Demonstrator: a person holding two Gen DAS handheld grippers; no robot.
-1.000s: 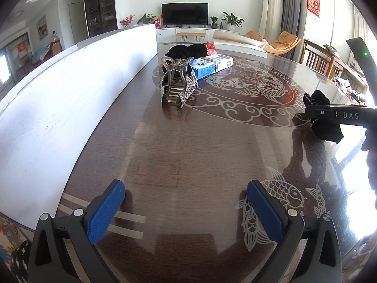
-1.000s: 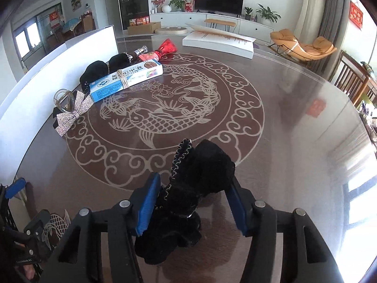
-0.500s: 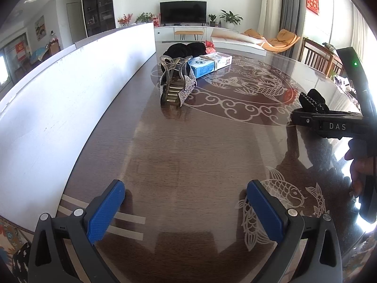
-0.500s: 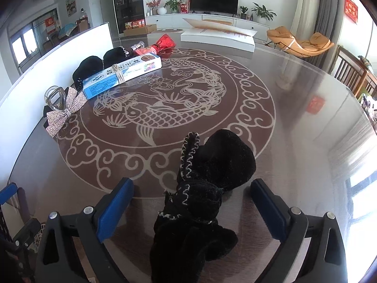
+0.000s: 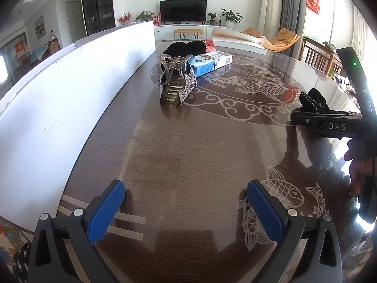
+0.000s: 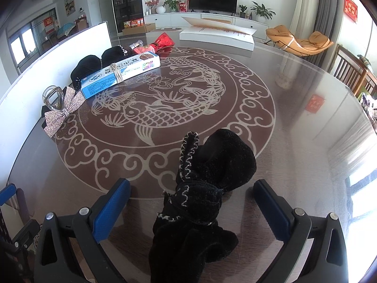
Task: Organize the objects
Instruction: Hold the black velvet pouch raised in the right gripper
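A black plush piece (image 6: 207, 188), furry and trimmed with pale zigzag stitching along its seams, lies on the glossy brown worktop (image 6: 294, 108) between the fingers of the right gripper (image 6: 190, 210). Its long axis runs from the camera outward toward the carved fish medallion, with a narrow stitched flap standing up at the far left end and a rounded hood-like bulge beside it on the right. Whether it is one garment or two bunched together cannot be told. The right gripper's jaws are opening, already spread wide, and neither blue pad touches the plush; clear gaps show on both sides.

Along the white board (image 6: 30, 89) at the worktop's left edge sits a row of things, taken left to right in the right wrist view: one clear hair claw with a rhinestone bow (image 6: 61, 110), two rounded black fabric mounds (image 6: 94, 66), one long blue-and-white box (image 6: 120, 75) bound with a rubber band and lying slanted up to the right, and one red packet (image 6: 162, 41) beyond it. A single large white flat box (image 6: 216, 34) rests at the far edge.

In the left wrist view the left gripper (image 5: 186, 210) stands wide open over bare worktop, nothing between its two blue pads. The hair claw points its jaws toward that camera.
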